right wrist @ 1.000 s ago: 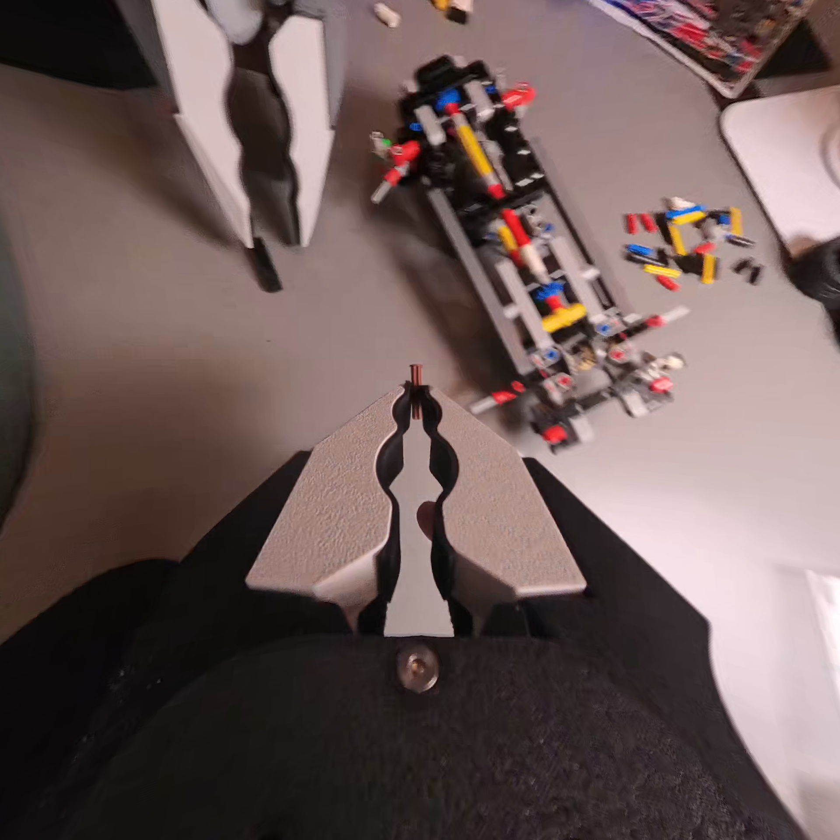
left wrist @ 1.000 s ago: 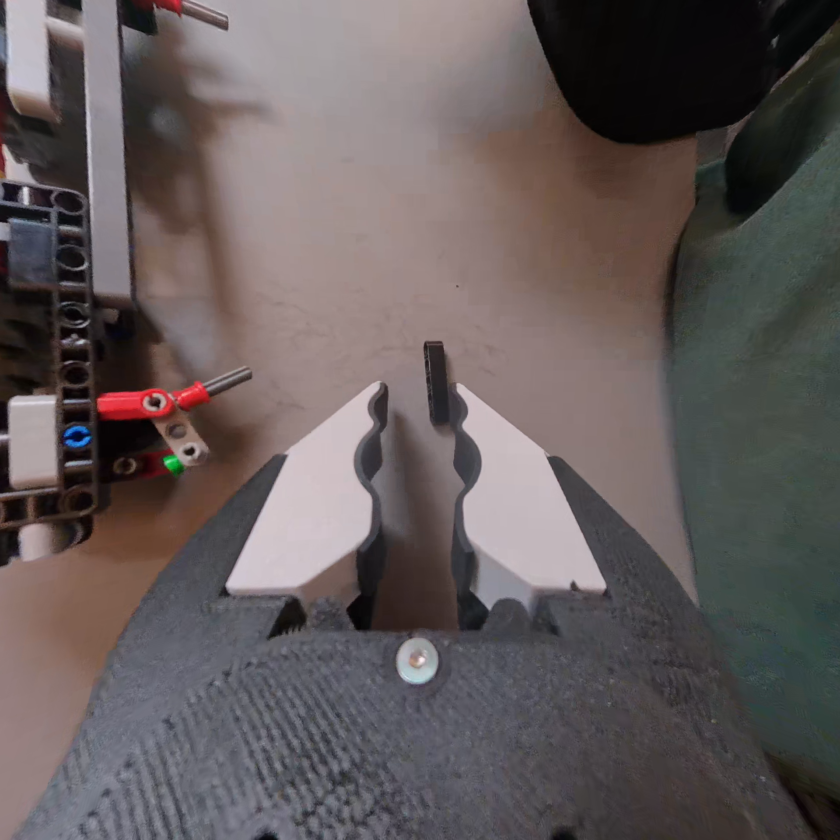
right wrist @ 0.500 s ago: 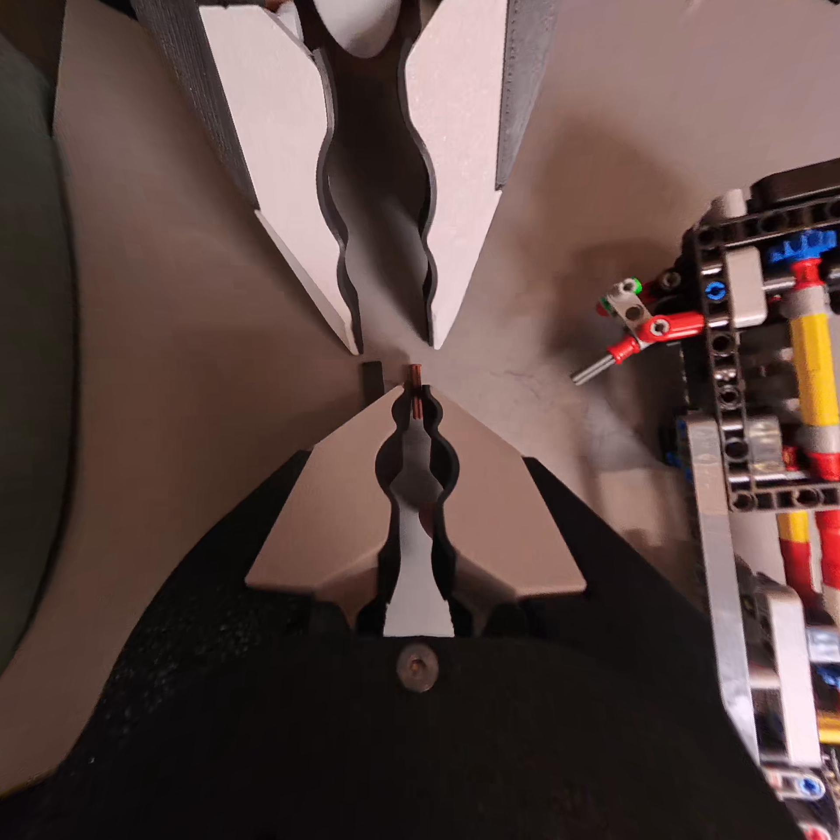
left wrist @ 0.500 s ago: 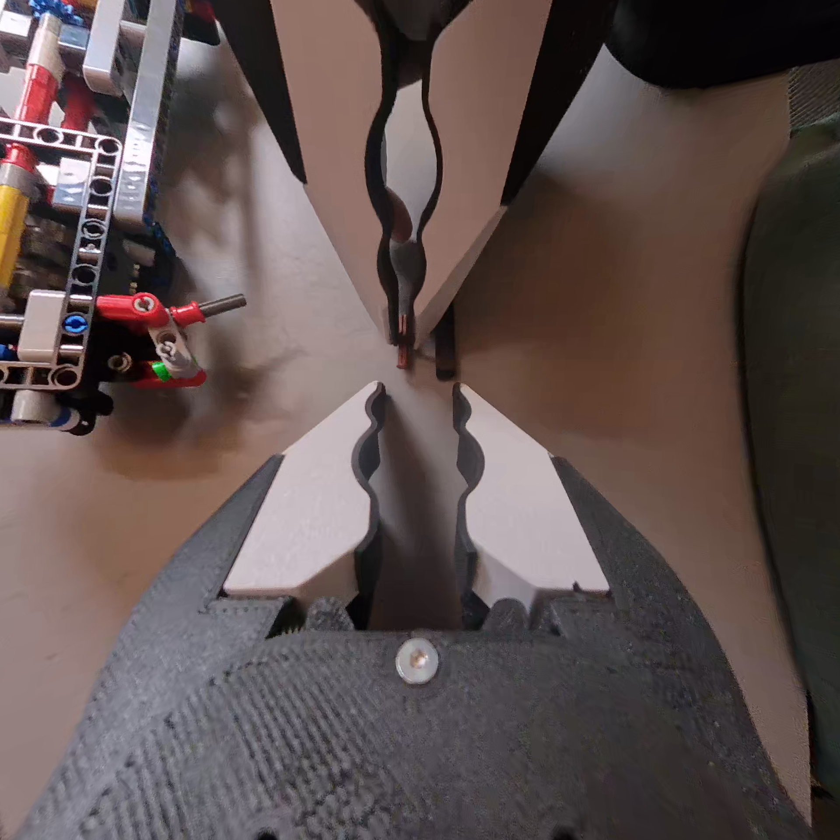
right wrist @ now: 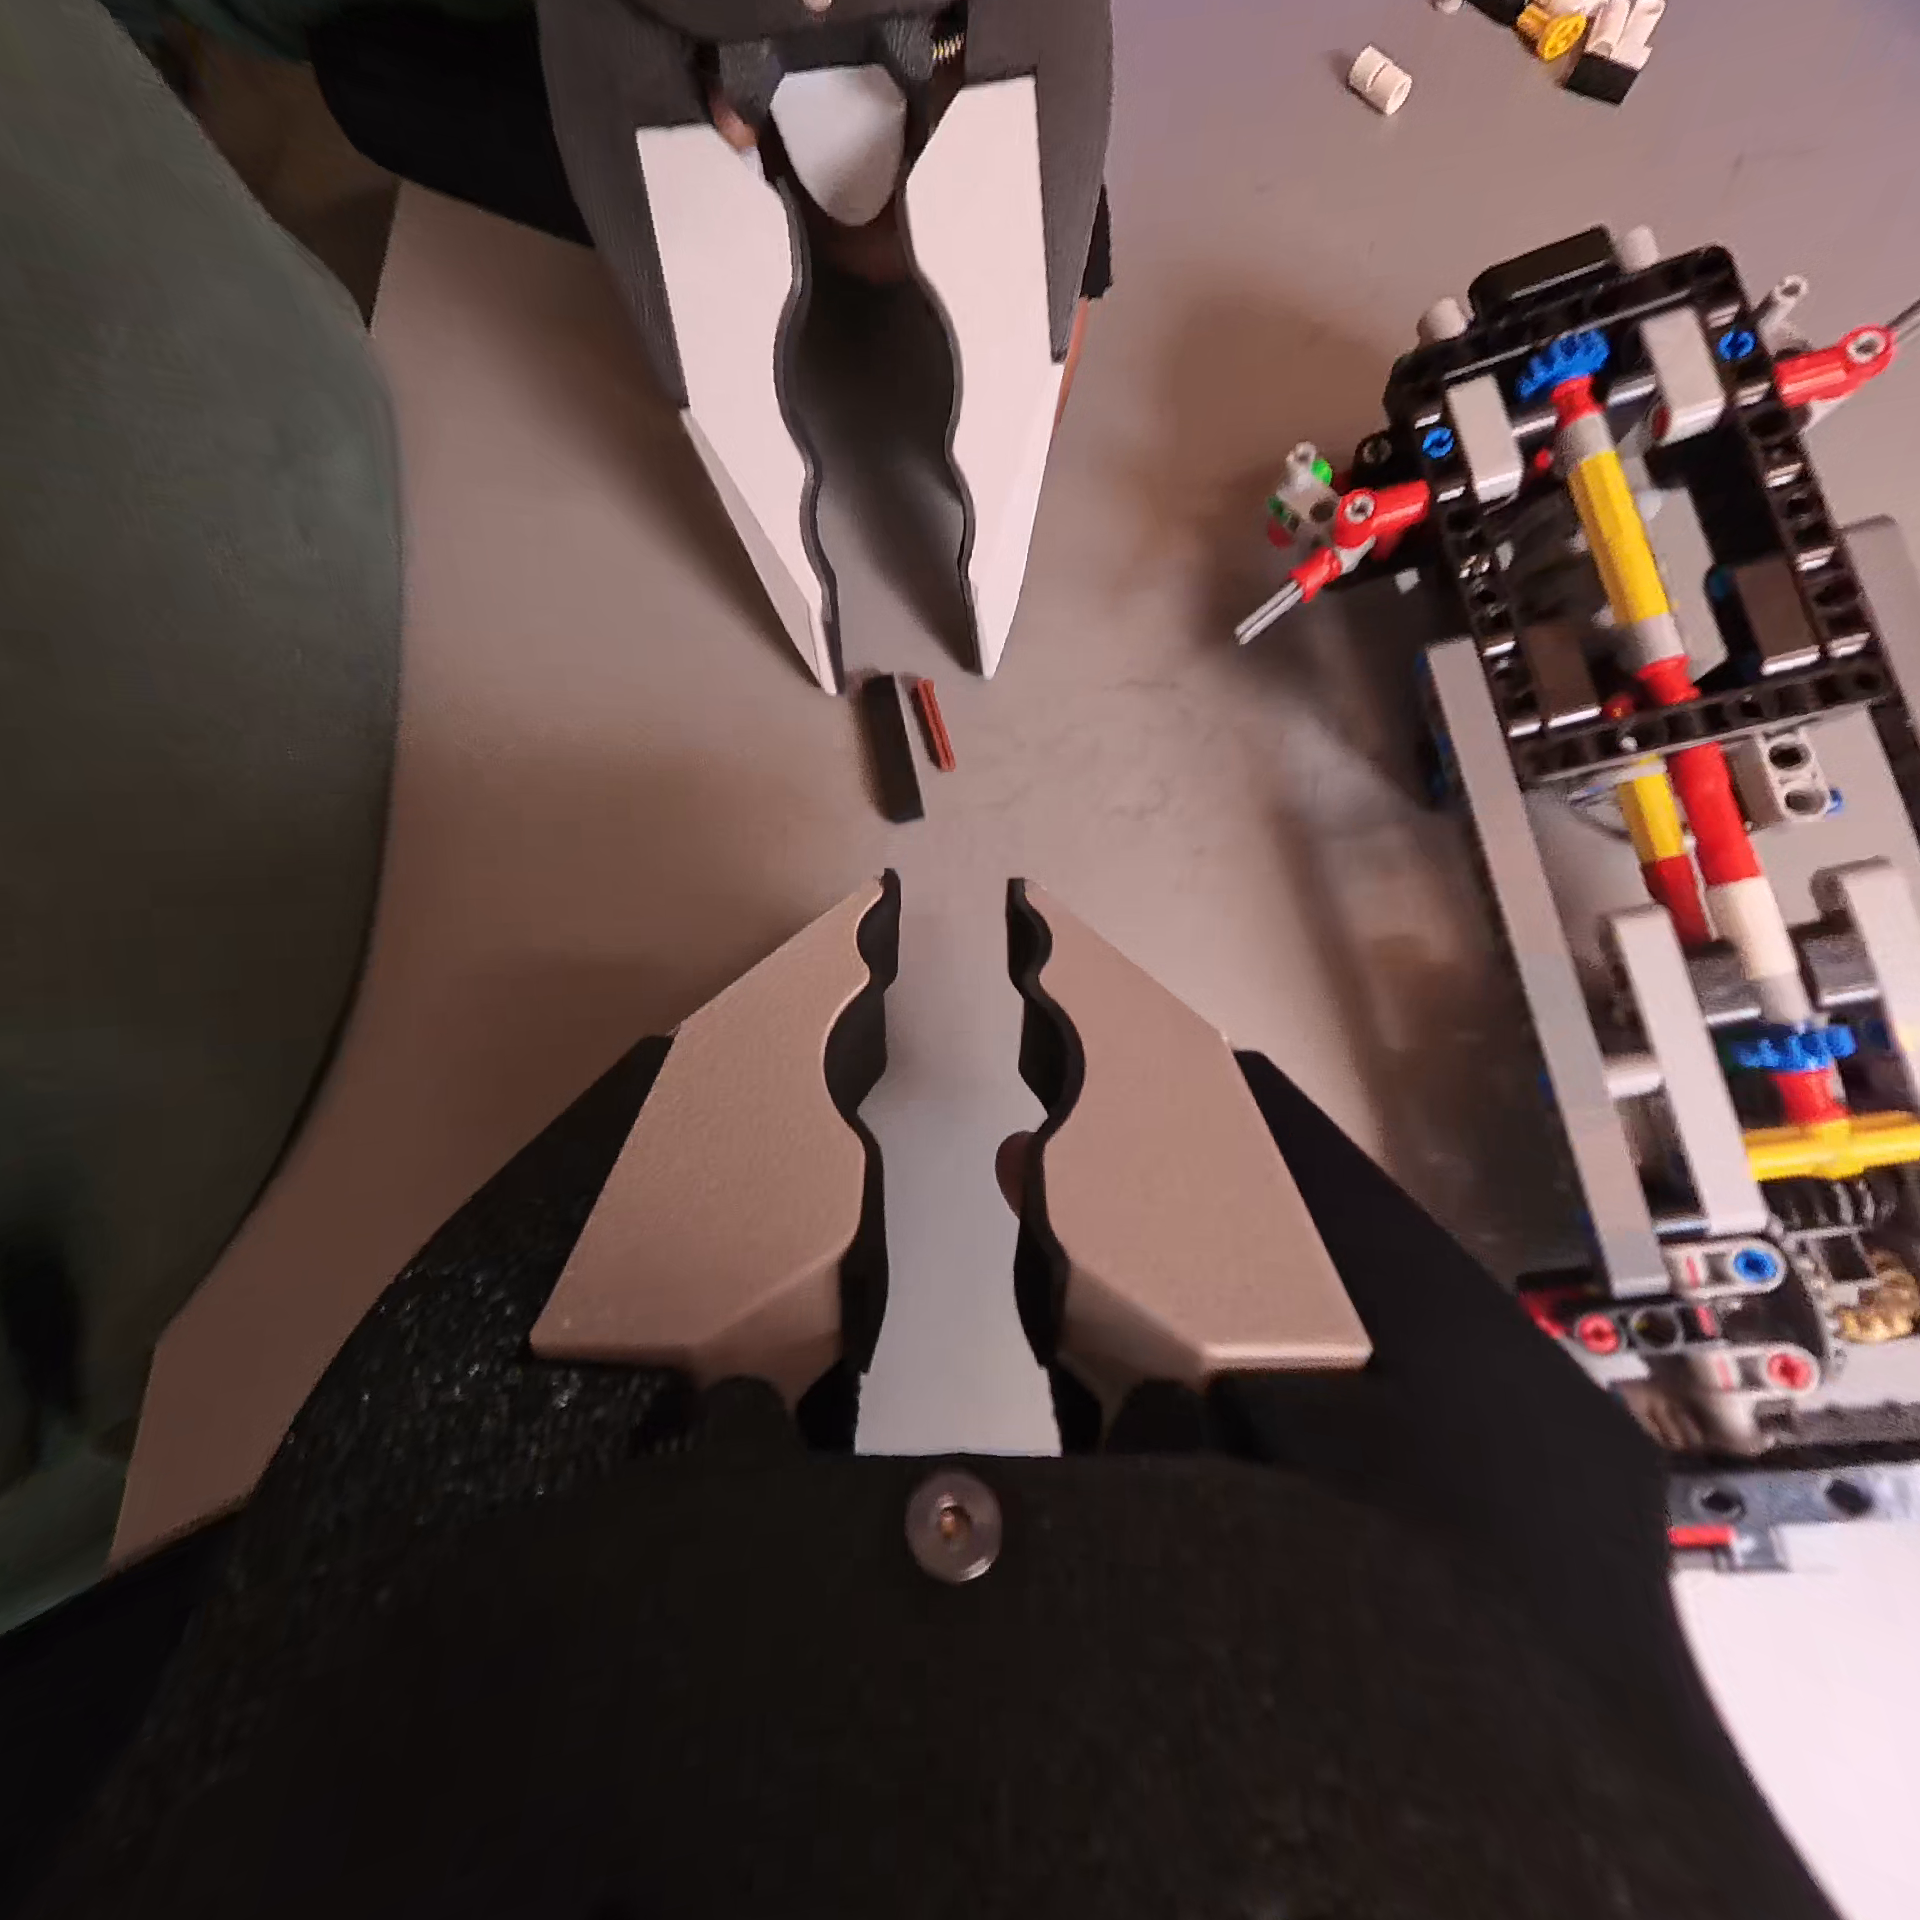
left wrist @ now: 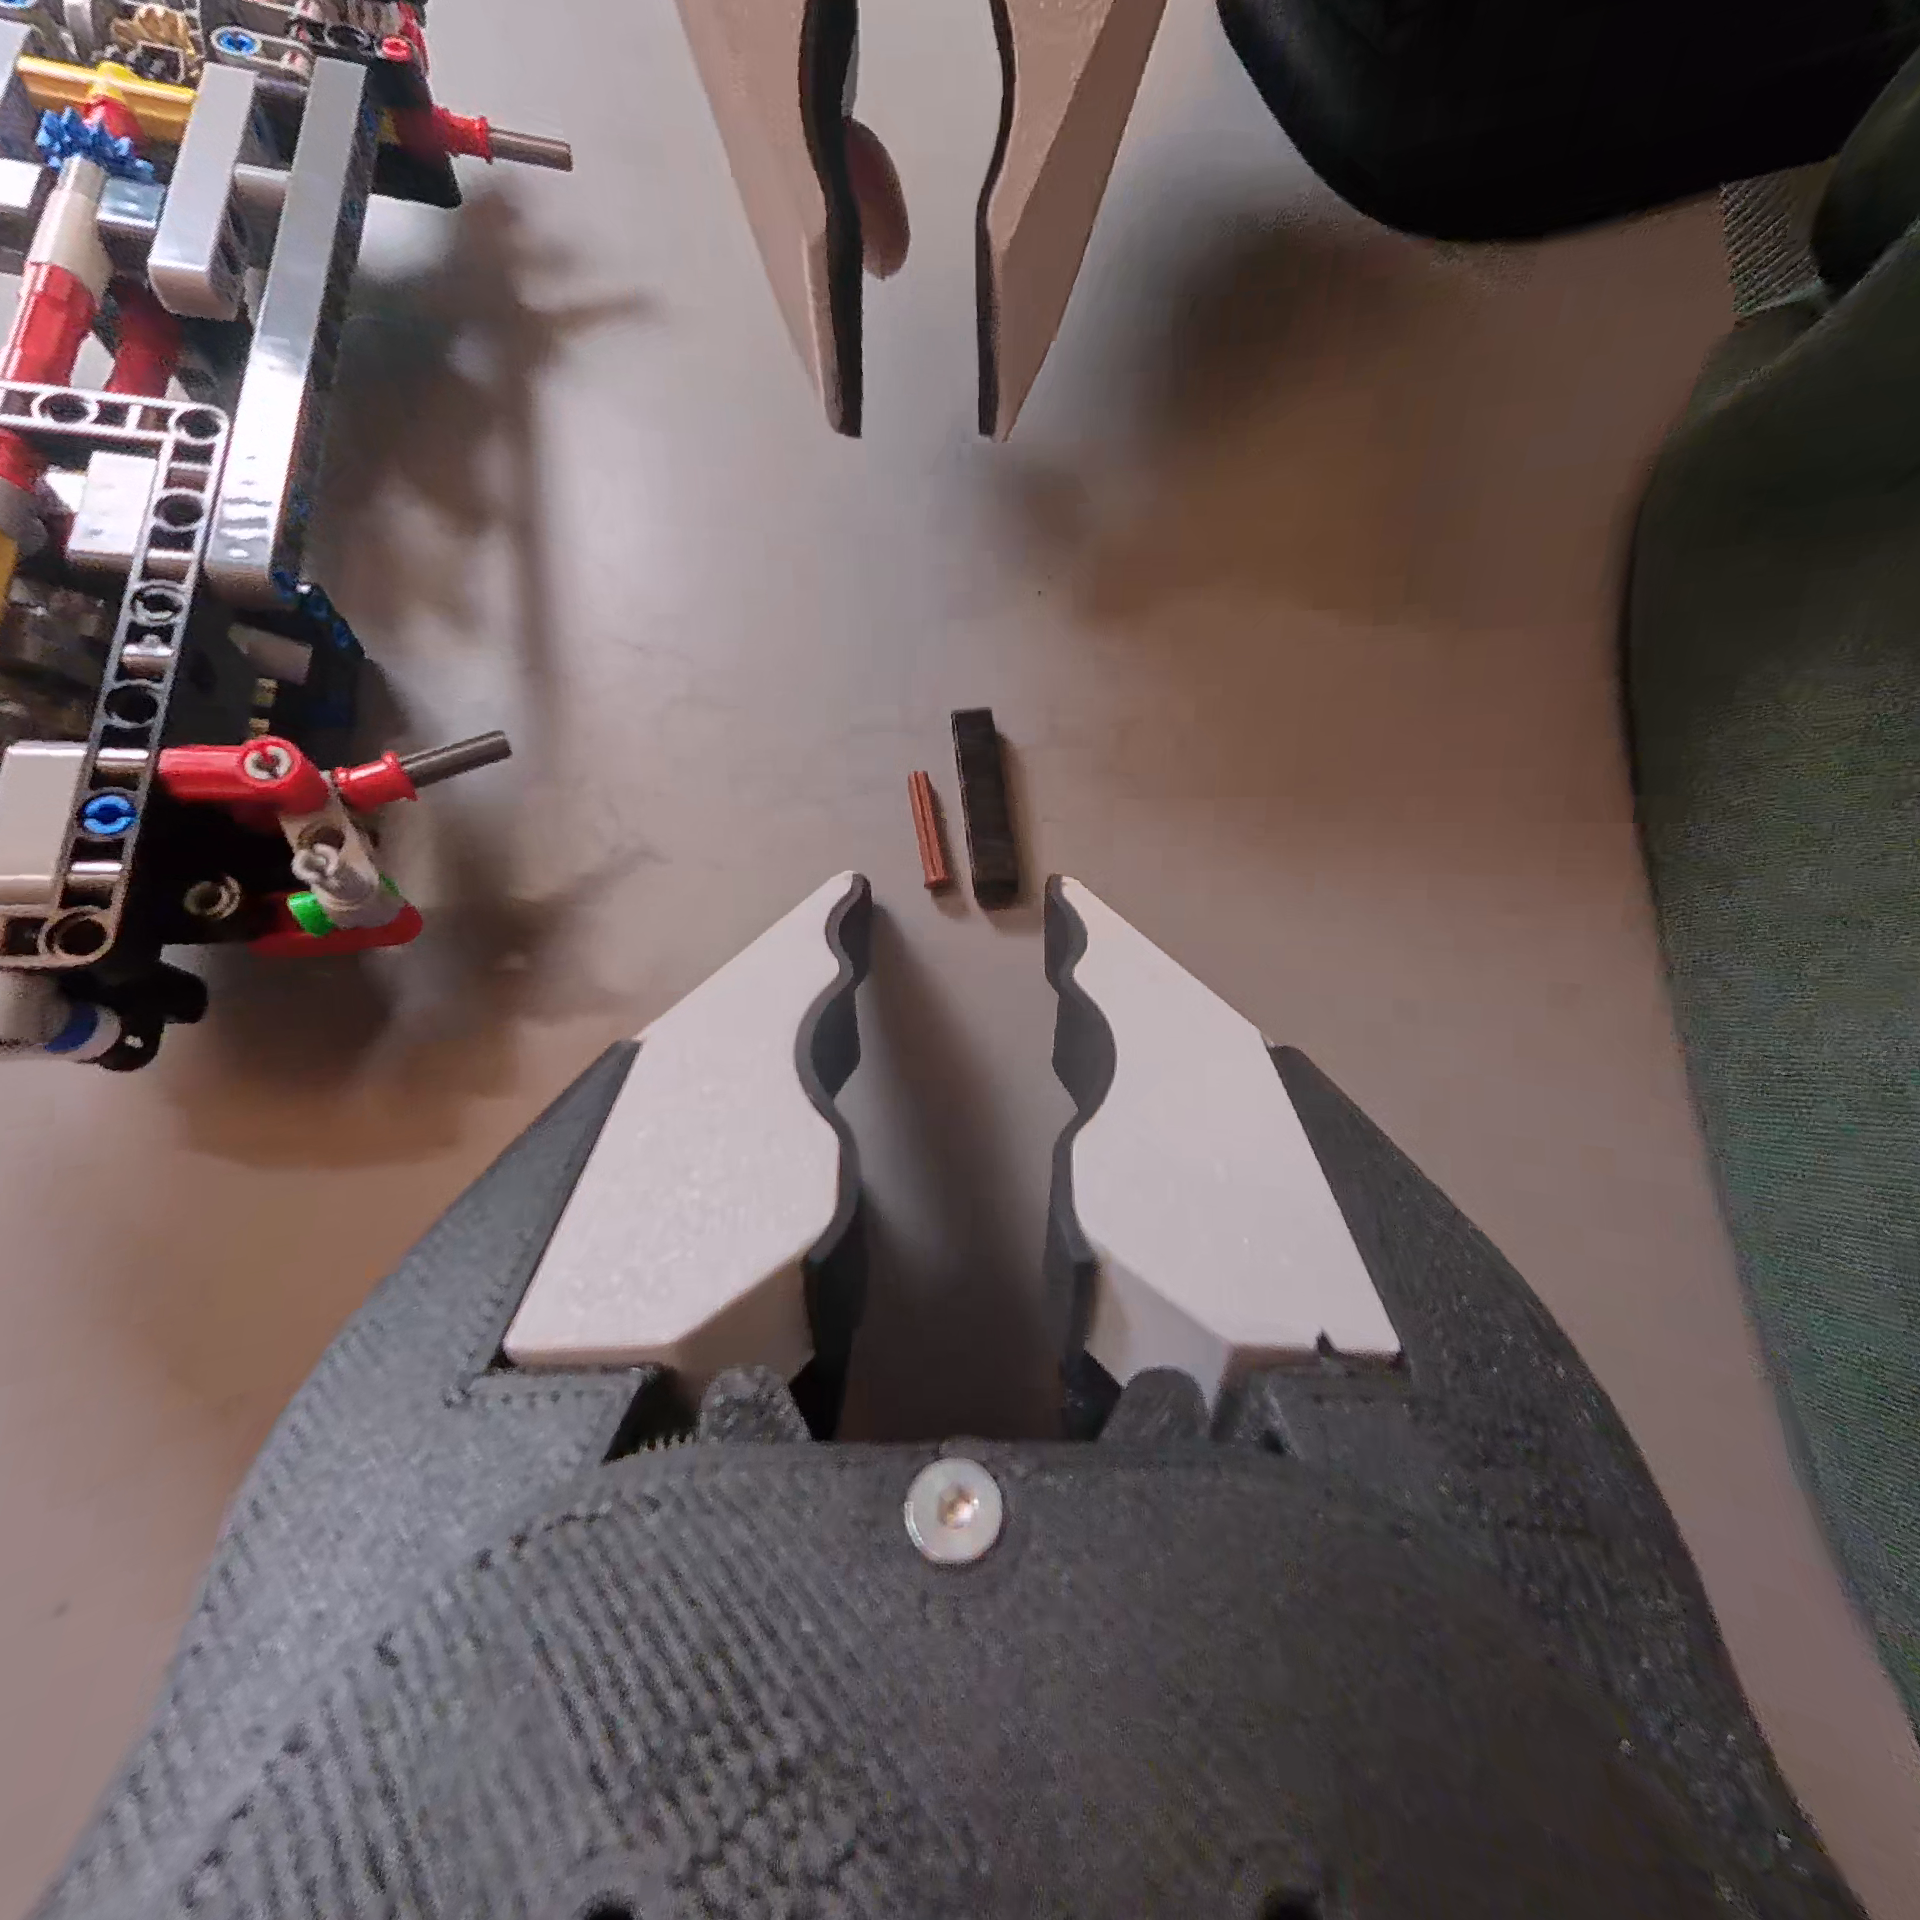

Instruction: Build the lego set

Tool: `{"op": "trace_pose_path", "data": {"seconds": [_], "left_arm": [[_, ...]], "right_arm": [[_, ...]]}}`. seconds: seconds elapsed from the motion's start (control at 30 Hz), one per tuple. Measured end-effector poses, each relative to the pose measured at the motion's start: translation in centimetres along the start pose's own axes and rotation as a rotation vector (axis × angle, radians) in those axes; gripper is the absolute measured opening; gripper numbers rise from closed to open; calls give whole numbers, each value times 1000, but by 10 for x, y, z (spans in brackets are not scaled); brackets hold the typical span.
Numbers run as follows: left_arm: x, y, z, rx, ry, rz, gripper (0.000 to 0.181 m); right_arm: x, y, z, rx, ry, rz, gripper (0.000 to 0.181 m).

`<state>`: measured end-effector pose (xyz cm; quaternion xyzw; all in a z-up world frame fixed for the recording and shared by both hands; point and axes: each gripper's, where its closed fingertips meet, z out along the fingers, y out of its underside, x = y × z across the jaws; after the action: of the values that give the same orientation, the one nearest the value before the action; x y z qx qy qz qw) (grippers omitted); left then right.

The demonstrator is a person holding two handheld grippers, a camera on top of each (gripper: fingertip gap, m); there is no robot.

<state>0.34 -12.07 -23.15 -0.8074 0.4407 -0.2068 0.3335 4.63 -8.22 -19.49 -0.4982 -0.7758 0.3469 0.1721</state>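
A small brown axle lies on the table right beside a black beam; both also show in the right wrist view, the axle and the beam. My left gripper is open and empty, its tips just short of the two pieces. My right gripper is open and empty, facing it from the other side. Each gripper shows in the other's view, the right and the left. The half-built lego chassis lies to the side, also seen in the left wrist view.
A person's green sleeve borders the table edge. Loose small lego parts and a white bush lie far off. A white sheet lies near the chassis end. Red steering links with grey pins stick out from the chassis.
My right gripper came in holding the brown axle, opened and let it go beside the black beam, then drew back. My left gripper stayed open by the beam.
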Motion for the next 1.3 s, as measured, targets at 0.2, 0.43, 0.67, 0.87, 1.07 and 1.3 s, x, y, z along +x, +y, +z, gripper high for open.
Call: {"op": "trace_pose_path", "data": {"seconds": [0.2,0.43,0.67,0.87,1.07,1.3], "left_arm": [[2,-6,7,13,-4,35,21],[0,-7,6,10,-3,31,19],[-13,-10,-7,57,8,-42,14],[-19,-10,-4,52,-2,-50,14],[-14,-5,4,3,1,6,16],[-11,-6,5,-20,1,69,3]], "right_arm": [[-11,14,8,5,7,-14,17],[-11,7,16,23,1,-34,18],[-13,6,21,22,3,-49,17],[-13,8,21,23,5,-50,17],[-13,8,21,33,5,-47,17],[-10,10,16,46,23,-40,17]]}}
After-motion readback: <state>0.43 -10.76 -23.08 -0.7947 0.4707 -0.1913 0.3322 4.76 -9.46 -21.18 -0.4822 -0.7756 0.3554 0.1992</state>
